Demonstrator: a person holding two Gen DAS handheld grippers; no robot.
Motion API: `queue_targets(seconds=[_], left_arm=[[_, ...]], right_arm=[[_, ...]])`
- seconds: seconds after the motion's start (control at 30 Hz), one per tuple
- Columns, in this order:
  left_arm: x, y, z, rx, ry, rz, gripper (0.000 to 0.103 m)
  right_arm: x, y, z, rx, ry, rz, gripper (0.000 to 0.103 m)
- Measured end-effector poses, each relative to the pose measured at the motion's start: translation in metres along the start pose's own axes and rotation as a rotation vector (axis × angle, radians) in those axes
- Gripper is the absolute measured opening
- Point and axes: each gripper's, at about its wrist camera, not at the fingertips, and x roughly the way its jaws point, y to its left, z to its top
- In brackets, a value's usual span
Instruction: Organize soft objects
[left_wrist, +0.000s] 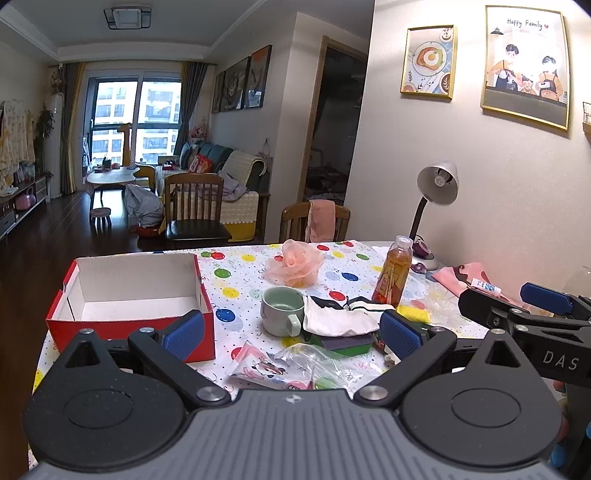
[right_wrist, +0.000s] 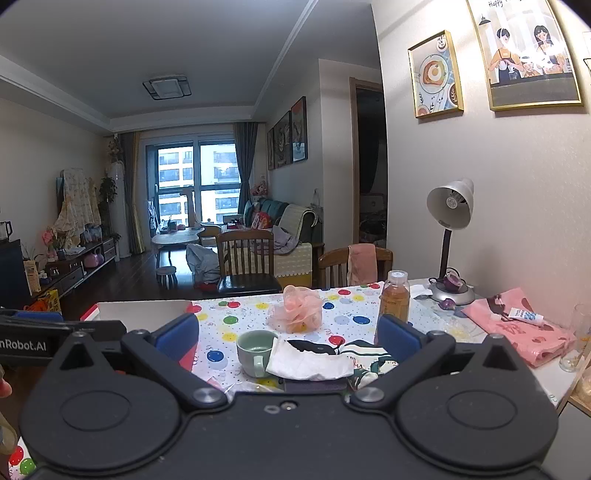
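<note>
The left gripper (left_wrist: 291, 334) hangs above the near edge of the table (left_wrist: 236, 273) with its jaws wide apart and nothing between them, and the right gripper (right_wrist: 288, 341) is spread and empty too. The soft things lie ahead: a white cloth (left_wrist: 338, 319) draped over a green sponge (left_wrist: 349, 345) and lapping against the green mug (left_wrist: 282, 310), and a peach mesh pouf (left_wrist: 293, 267) further back, while the red box (left_wrist: 129, 291) (white inside, nothing in it, presumably their destination) sits to the left. The main risk is the cloth: its edge touches the mug, so a pull could drag or tip the mug. The juice bottle (left_wrist: 393, 277) stands upright just behind the cloth, and a wide jaw reaching in could knock it over. The loose plastic bags (left_wrist: 295, 363) nearest the grippers could get pinched along with the sponge.
</note>
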Motion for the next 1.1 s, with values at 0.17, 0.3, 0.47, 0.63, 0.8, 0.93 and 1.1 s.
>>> queue_targets(seconds=[0.17, 0.3, 0.47, 0.63, 0.8, 0.93, 1.1], left_arm=[[0.0, 0.0, -0.002, -0.005, -0.003, -0.002, 0.102], [0.001, -0.001, -0.002, -0.009, -0.003, -0.008, 0.102], [0.003, 0.001, -0.003, -0.026, 0.012, -0.004, 0.102], [0.003, -0.003, -0.003, -0.011, 0.008, -0.006, 0.102], [0.003, -0.005, -0.004, -0.005, 0.012, -0.017, 0.102], [0.004, -0.005, -0.002, -0.009, 0.011, -0.036, 0.102], [0.006, -0.009, -0.002, 0.007, 0.004, -0.045, 0.102]], right_arm=[[0.0, 0.0, 0.001, -0.003, 0.0, 0.008, 0.103], [0.001, -0.002, 0.001, -0.003, 0.0, 0.01, 0.103], [0.001, -0.003, 0.001, -0.002, -0.005, 0.015, 0.103], [-0.001, -0.005, 0.0, 0.003, -0.013, 0.019, 0.103], [-0.001, -0.005, 0.0, 0.005, -0.013, 0.016, 0.103], [-0.002, -0.008, 0.001, 0.006, -0.018, 0.01, 0.103], [-0.002, -0.012, -0.001, 0.014, -0.017, -0.001, 0.103]])
